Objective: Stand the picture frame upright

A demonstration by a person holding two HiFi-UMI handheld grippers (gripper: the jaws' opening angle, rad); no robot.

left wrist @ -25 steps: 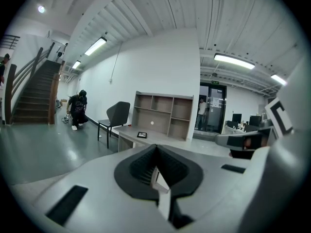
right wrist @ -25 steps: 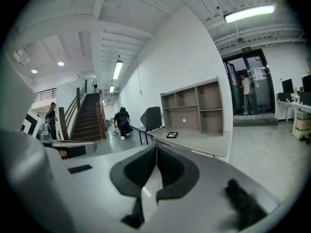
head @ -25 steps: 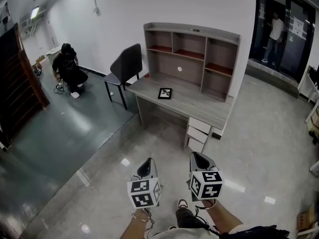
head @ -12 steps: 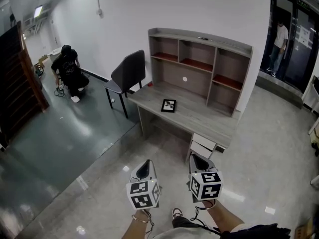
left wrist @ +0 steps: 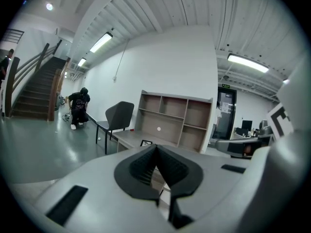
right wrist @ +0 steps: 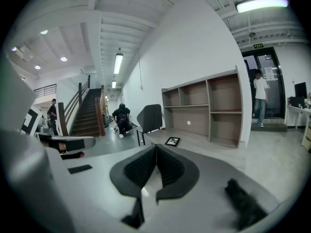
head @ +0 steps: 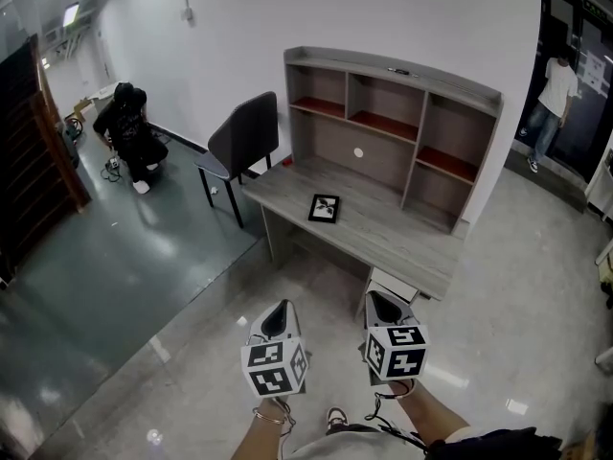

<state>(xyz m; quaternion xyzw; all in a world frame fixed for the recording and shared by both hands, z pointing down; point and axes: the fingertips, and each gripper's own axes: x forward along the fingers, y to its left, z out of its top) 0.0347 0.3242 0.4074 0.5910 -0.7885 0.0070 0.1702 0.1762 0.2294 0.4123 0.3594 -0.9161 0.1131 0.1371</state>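
Note:
A small black picture frame (head: 325, 208) lies flat on the grey desk (head: 383, 233), near its middle. The same frame shows small in the left gripper view (left wrist: 146, 142) and in the right gripper view (right wrist: 172, 141). My left gripper (head: 278, 318) and right gripper (head: 384, 307) hang side by side over the floor, well short of the desk. Both have their jaws pressed together with nothing between them.
The desk carries a shelf hutch (head: 393, 113) at its back and drawers (head: 391, 286) under its right end. A dark chair (head: 239, 142) stands at its left end. A person (head: 127, 123) crouches far left; another person (head: 556, 94) stands at the right doorway. Stairs (left wrist: 36, 89) rise at left.
The view has drawn closer to the desk, which now sits lower and larger in the head view. Both grippers stay shut, side by side.

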